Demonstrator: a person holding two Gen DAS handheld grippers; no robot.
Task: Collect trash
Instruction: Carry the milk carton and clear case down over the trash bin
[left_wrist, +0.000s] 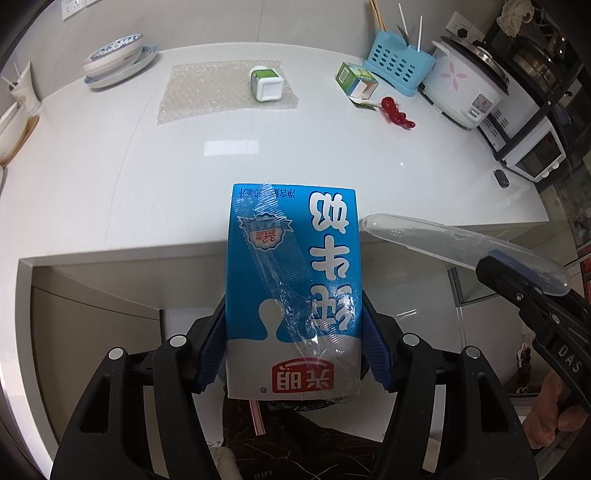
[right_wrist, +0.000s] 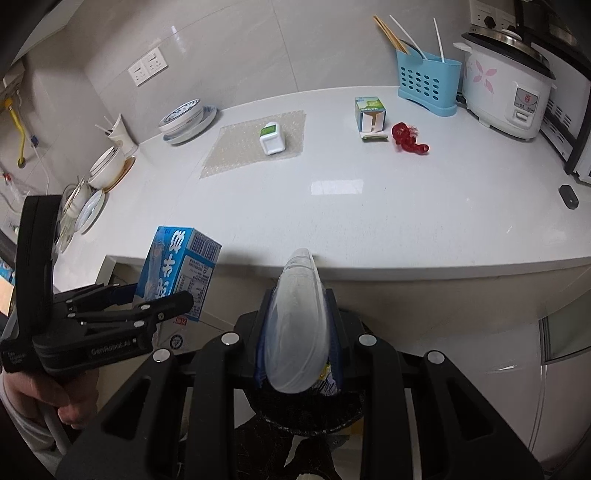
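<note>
At frame bottom, the left gripper (left_wrist: 291, 354) clamps the milk carton (left_wrist: 293, 280); the right gripper (right_wrist: 299, 332) pinches a clear plastic case (right_wrist: 297, 325), which looks slippery and could slide out.

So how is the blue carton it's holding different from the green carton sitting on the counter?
The blue milk carton is bigger, sealed and clamped in the left gripper off the counter's edge. The green carton is smaller, with its end flap torn open, and rests untouched on the white counter near the blue utensil basket. Both are boxy drink cartons.
</note>
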